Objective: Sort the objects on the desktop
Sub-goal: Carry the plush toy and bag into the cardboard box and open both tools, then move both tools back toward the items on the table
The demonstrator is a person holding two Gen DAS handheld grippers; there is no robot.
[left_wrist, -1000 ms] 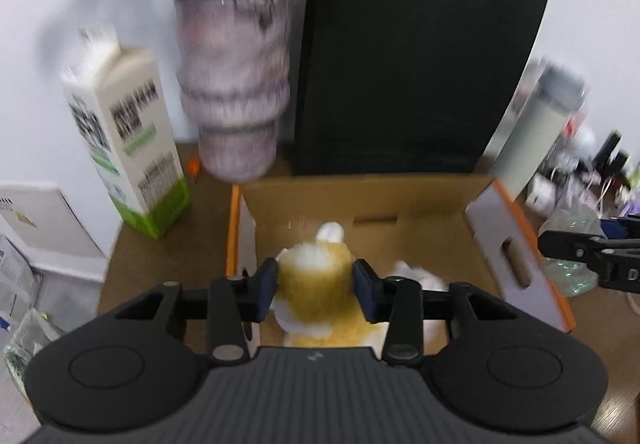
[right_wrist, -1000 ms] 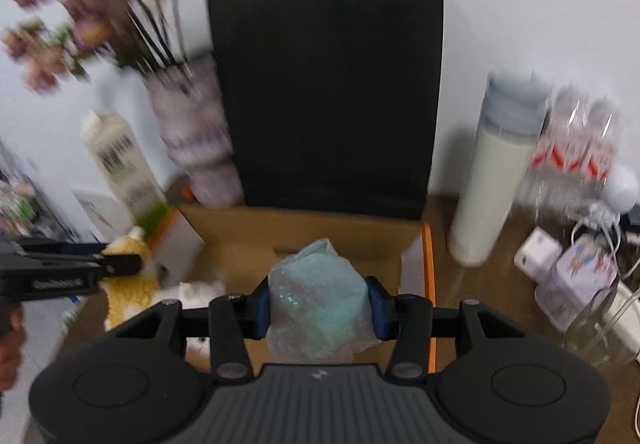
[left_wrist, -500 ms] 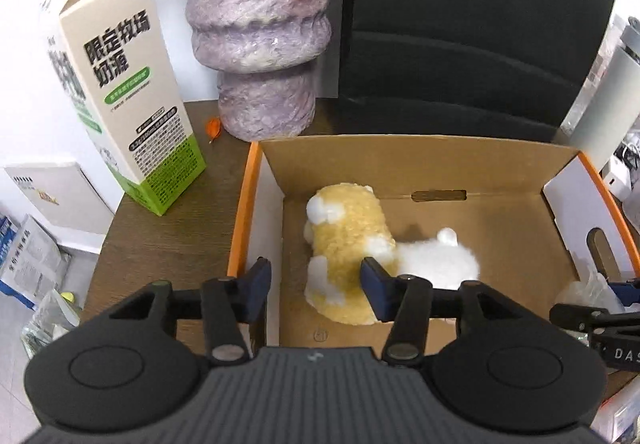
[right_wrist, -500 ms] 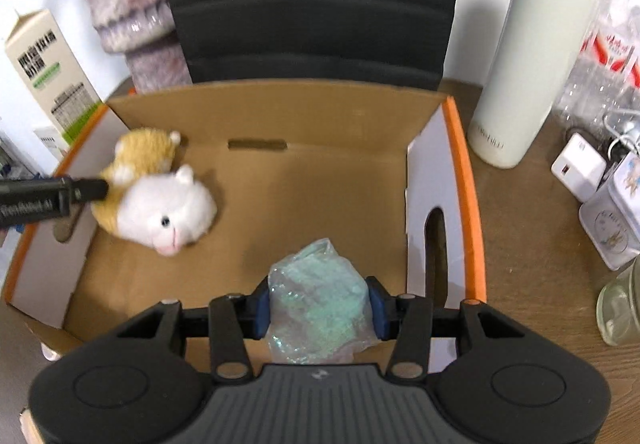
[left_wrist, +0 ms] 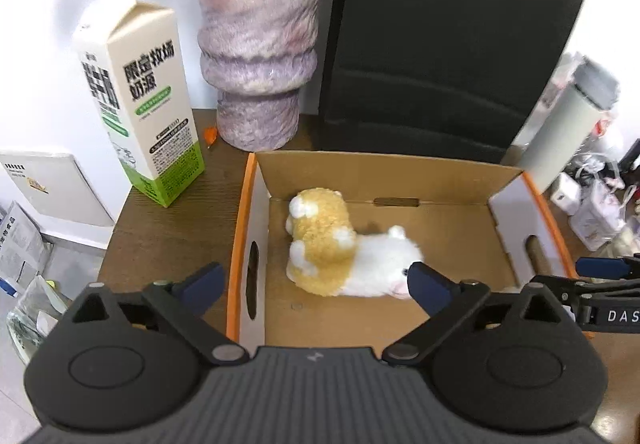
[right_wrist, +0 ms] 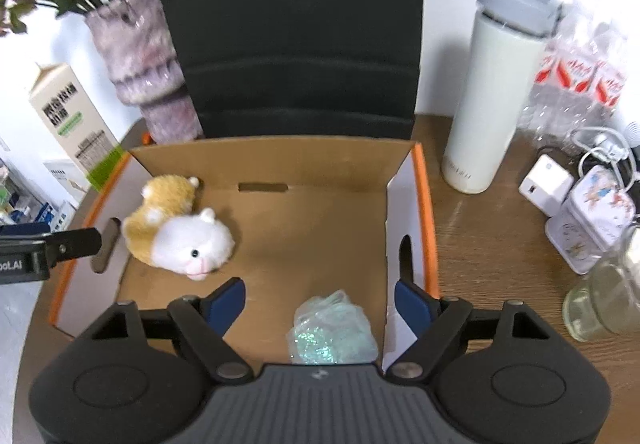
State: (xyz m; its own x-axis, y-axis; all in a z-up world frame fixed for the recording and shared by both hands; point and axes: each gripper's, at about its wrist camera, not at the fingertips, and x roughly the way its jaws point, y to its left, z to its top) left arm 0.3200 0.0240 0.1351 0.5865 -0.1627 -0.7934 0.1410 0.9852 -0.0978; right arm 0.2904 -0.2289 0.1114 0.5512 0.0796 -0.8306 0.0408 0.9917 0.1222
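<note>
Both the left gripper (left_wrist: 316, 286) and right gripper (right_wrist: 320, 300) gape empty; the milk carton (left_wrist: 146, 112) reads "限定牧场 奶源".

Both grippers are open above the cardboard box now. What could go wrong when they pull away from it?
1. The right gripper hangs just above the glittery teal bag, which lies close to the box's right wall; a finger could snag it or the wall.
2. The left gripper straddles the box's left wall, with one finger near the plush hamster, so a sideways pull may shift the cardboard box.
3. The white tumbler stands near the box and might be knocked.
</note>
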